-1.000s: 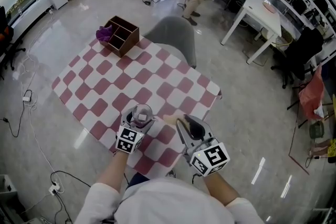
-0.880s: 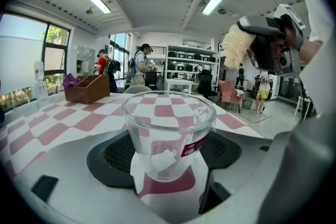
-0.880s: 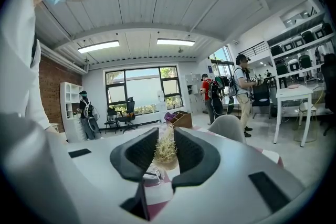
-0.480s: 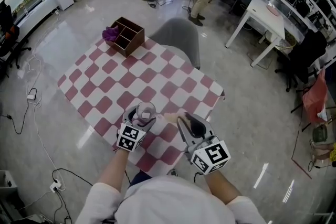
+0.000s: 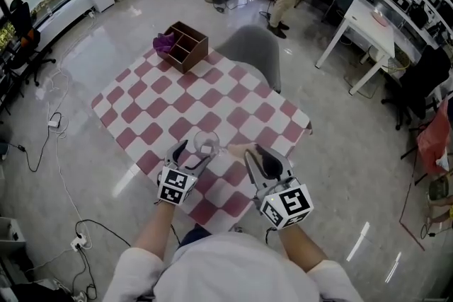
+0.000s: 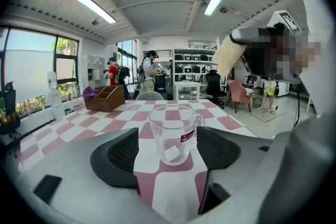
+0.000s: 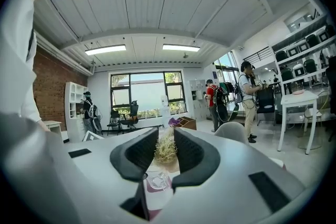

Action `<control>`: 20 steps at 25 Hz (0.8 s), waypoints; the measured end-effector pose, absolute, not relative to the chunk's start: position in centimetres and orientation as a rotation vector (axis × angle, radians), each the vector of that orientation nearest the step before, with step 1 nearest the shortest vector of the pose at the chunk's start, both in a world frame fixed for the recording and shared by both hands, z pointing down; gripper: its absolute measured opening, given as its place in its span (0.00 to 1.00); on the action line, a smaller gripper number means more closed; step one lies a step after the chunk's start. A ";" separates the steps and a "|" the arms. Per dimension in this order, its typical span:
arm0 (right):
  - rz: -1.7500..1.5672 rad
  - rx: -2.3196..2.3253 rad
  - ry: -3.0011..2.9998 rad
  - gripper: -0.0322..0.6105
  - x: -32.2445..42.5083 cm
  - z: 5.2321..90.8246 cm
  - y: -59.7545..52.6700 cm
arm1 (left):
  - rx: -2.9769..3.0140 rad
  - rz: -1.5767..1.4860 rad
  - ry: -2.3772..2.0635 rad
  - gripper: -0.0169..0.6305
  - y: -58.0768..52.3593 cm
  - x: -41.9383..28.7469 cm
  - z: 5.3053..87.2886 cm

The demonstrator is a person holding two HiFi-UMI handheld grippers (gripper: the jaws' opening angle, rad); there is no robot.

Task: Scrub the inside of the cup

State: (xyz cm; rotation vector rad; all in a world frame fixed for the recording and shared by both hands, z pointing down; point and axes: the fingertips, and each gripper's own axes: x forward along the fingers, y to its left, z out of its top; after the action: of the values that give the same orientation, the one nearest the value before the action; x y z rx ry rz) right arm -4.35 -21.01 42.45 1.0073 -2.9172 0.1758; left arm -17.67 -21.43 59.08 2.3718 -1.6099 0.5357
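There is one glass cup (image 5: pixel 206 143), one scrub pad (image 7: pixel 166 148), one table (image 5: pixel 163 99), one wooden box (image 5: pixel 185 46) with one purple cloth (image 5: pixel 164 43), and one grey chair (image 5: pixel 251 53). The grippers are two: the left gripper (image 5: pixel 197 151) and the right gripper (image 7: pixel 166 153).

Head view looks steeply down; both gripper views look level, close, sharing the cup (image 6: pixel 175 134).

scrubber (image 7: pixel 166 149): partly hidden between jaws; cup (image 6: pixel 173 134): label (image 6: pixel 187 137) print too small to read
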 end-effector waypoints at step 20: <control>0.117 0.906 -2.988 0.21 -2.5 41.5 -18.1 | 2.340 0.306 -1.972 0.12 -12.4 -16.6 47.1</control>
State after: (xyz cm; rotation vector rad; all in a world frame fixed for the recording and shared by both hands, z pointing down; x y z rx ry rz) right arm -2.55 -18.13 41.55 0.9060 -2.9879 0.1165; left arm -16.61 -12.36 47.09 2.3398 -1.9719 0.3057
